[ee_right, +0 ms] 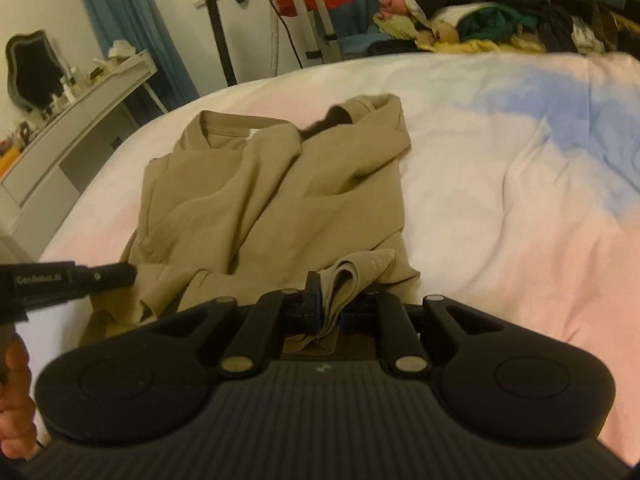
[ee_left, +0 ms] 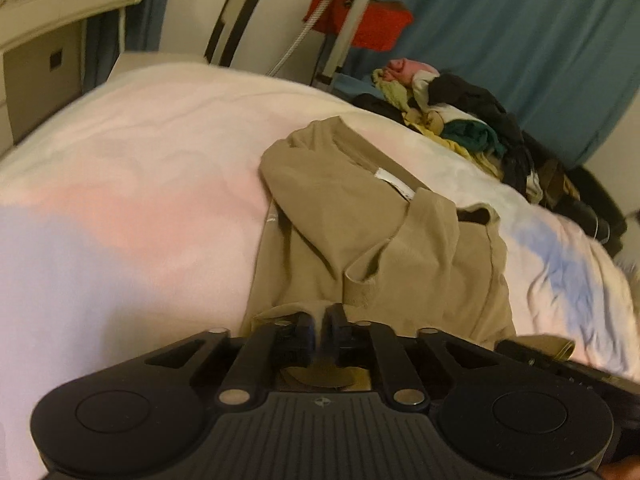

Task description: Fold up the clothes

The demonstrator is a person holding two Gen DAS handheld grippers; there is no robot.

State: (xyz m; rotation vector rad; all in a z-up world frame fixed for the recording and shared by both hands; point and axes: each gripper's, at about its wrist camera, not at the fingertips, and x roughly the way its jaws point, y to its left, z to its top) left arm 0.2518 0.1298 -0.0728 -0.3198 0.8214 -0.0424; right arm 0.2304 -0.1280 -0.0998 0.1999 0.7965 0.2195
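A tan shirt (ee_right: 276,184) lies crumpled lengthwise on the bed (ee_right: 500,184), its collar toward the far edge and its hem nearest the person. The right tool (ee_right: 334,304) is pressed together on a folded bunch of that hem at the shirt's near right corner, several layers of cloth showing between its jaws. The left tool (ee_left: 320,322) is likewise closed on the hem, a thin strip of tan cloth caught in the narrow gap at the shirt's near left part. Holding both near corners at once looks like preparation for lifting the hem and carrying it toward the collar, or for pulling the body taut so the wrinkles fall out first. The sleeve (ee_left: 400,264) lies folded across the shirt's middle, so it may slip when the cloth rises. Beyond the shirt's collar end, at the far side of the bed, a pile of mixed clothes (ee_right: 480,16) waits, well apart from the shirt, presumably still to be folded.
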